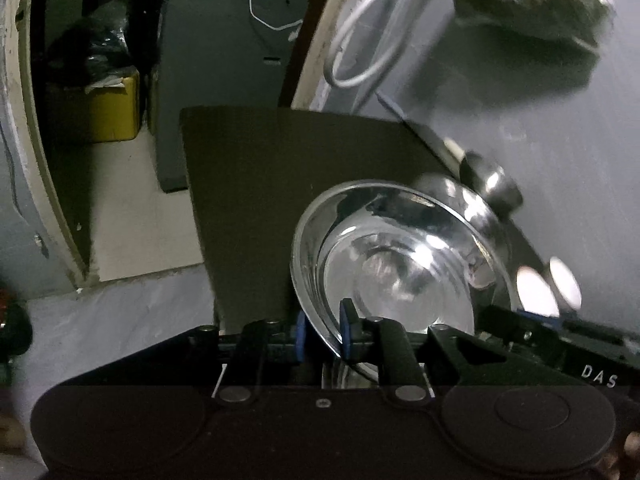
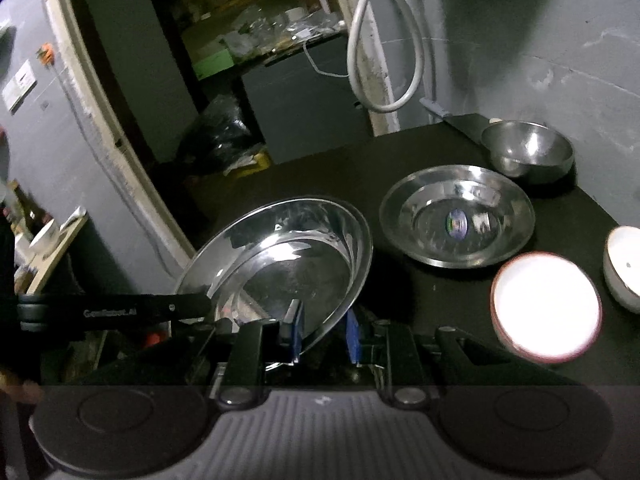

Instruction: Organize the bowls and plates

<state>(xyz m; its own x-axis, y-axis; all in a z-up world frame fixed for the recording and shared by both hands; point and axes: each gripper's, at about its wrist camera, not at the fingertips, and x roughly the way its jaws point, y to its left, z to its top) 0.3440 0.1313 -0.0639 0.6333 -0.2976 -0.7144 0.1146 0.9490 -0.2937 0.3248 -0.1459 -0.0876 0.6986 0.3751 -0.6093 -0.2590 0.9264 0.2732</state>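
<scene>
Steel plate (image 2: 280, 256), tilted above the black table (image 2: 360, 160): both hand-held grippers are gripping its near rim, left (image 1: 322, 334) and right (image 2: 324, 336), likely sharing its weight for stacking onto the second steel plate (image 2: 456, 216) lying near two white bowls (image 2: 546, 308).

Non-task stuff: black table top (image 2: 328, 168), grey wall (image 2: 580, 60) along its far right. White hose loop (image 2: 384, 60) hangs at the doorway's right edge. Through the doorway: dark grey cabinet (image 2: 304, 108), thin white cable (image 1: 264, 12) draped over it, cluttered shelf (image 2: 260, 36) above. Black plastic bag (image 2: 224, 136) on yellow box (image 1: 108, 108), left of cabinet. Far left: wooden board (image 2: 56, 248) with white cup (image 2: 44, 236).
</scene>
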